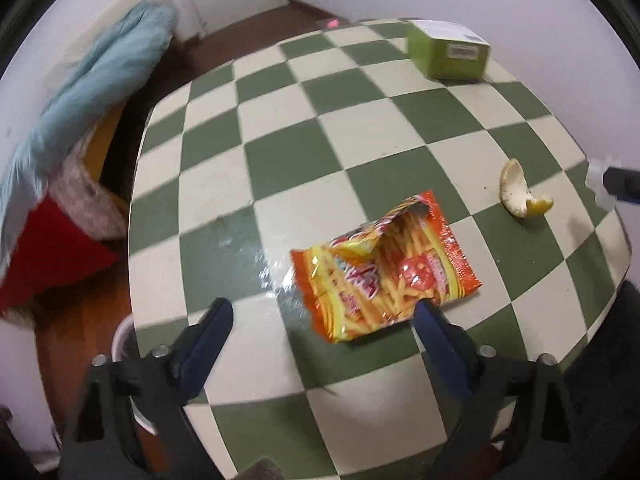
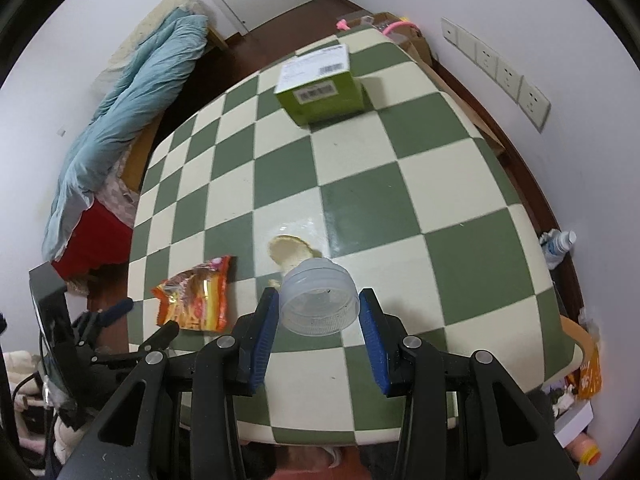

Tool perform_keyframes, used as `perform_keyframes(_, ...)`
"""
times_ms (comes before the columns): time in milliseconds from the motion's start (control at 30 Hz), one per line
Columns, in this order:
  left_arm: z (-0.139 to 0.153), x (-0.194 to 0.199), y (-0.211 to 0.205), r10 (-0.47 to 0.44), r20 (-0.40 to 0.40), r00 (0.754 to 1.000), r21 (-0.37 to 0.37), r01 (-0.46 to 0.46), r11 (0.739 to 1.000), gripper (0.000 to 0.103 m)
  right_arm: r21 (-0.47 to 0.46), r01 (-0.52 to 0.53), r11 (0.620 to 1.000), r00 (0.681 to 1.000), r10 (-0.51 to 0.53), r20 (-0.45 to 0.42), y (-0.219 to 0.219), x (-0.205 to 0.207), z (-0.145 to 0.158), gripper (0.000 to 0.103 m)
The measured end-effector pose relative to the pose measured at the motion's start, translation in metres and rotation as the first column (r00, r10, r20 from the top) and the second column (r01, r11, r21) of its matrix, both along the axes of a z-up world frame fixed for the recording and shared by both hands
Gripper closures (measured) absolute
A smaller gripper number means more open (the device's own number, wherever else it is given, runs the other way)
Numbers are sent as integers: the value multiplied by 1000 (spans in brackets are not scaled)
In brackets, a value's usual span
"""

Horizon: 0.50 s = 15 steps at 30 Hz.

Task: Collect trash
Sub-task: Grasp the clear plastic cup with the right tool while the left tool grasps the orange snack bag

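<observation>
An opened orange-and-yellow snack wrapper (image 1: 384,268) lies flat on the green-and-cream checkered table (image 1: 280,128). My left gripper (image 1: 322,312) stands open just in front of it, its right fingertip at the wrapper's near edge. A yellow fruit peel (image 1: 520,194) lies to the right. My right gripper (image 2: 318,300) is shut on a translucent plastic cap (image 2: 318,304), held above the table just short of the peel (image 2: 290,250). The wrapper (image 2: 196,296) shows to its left. The right gripper (image 1: 616,184) also pokes in at the right edge of the left wrist view.
A green cardboard box (image 1: 448,50) stands at the table's far side. A white round container rim (image 1: 120,336) sits below the table's left edge. A bed with a blue duvet (image 2: 132,92) lies left. A bottle (image 2: 560,246) and clutter sit on the floor, right.
</observation>
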<state>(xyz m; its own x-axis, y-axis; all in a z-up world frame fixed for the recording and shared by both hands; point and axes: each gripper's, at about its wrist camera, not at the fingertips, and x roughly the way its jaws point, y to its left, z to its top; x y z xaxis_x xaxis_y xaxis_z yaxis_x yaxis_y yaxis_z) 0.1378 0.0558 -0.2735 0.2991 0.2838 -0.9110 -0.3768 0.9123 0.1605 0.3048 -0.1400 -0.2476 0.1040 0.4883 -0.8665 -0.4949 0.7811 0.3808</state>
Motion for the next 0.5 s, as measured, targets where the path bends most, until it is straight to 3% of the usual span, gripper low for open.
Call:
perform_keyframes(100,-4,12,-18,-120,-49,992,82,124,989,10,-6,19,1000,1000,-19,0,-7,7,-1,60)
perform_keyframes(233,-24,33,-41,-278,-179,944,159,307,938,10,-8,40,999,999,-40,-3,-12,18,-4,60)
perform_keyframes(333,-30,50,-44,-337,-224,915,158,375,913,9,-9,48,999,999,-48,-9,-13,23,-6,60)
perform_keyframes(500,-30,68,-35,-394,-256,883,62,422,905,12,4,62,998,997,-62,-41,-10,29,-12,60)
